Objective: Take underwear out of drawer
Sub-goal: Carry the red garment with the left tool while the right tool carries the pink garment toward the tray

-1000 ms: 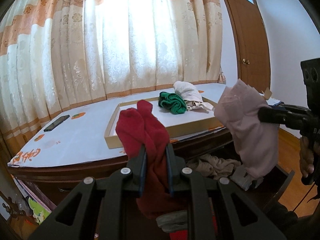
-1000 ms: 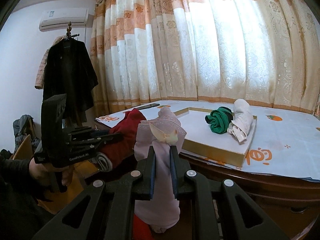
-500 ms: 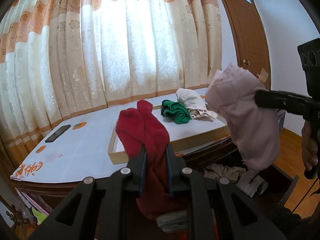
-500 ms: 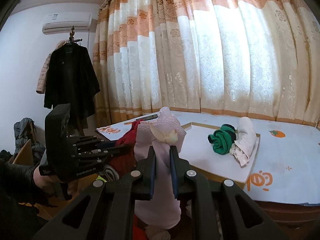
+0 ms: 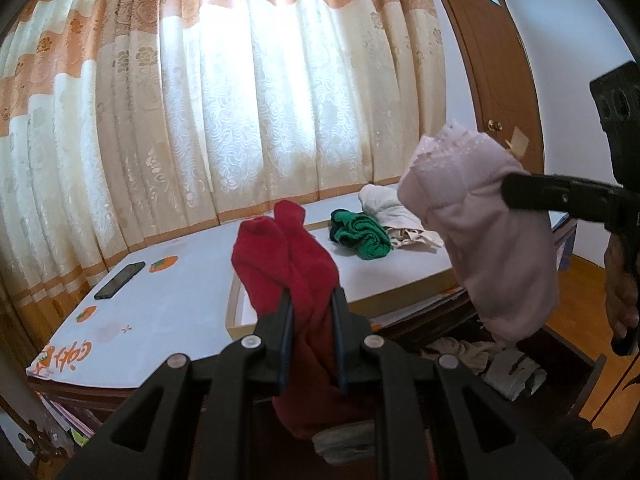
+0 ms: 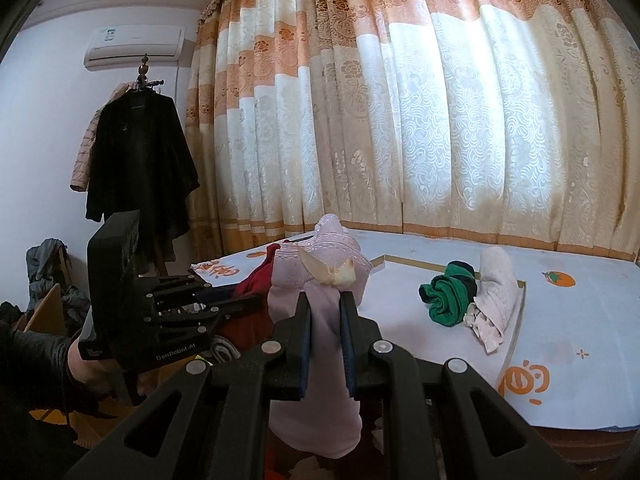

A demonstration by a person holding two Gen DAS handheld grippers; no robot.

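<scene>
My left gripper [image 5: 311, 300] is shut on red underwear [image 5: 288, 256], which hangs in the air over the near edge of the table. My right gripper [image 6: 325, 304] is shut on pale pink underwear [image 6: 324, 276]; the same pink underwear [image 5: 492, 240] shows at the right of the left wrist view, held up by the right gripper [image 5: 508, 190]. The open drawer [image 5: 560, 364] lies below at the lower right, with beige and grey clothes [image 5: 472, 354] in it. The left gripper [image 6: 240, 302] with the red underwear [image 6: 256, 284] shows at the left of the right wrist view.
A shallow wooden tray [image 5: 400, 290] on the white-covered table [image 5: 160, 312] holds a rolled green garment [image 5: 360, 234] and a cream one [image 5: 396, 216]. A black phone [image 5: 119, 274] lies at the table's left. Curtains hang behind; a door [image 5: 492, 92] stands right, a coat rack [image 6: 136, 160] left.
Both grippers have risen with their garments. The pink underwear has lifted clear above the drawer, and the red underwear now hangs higher against the table top.
</scene>
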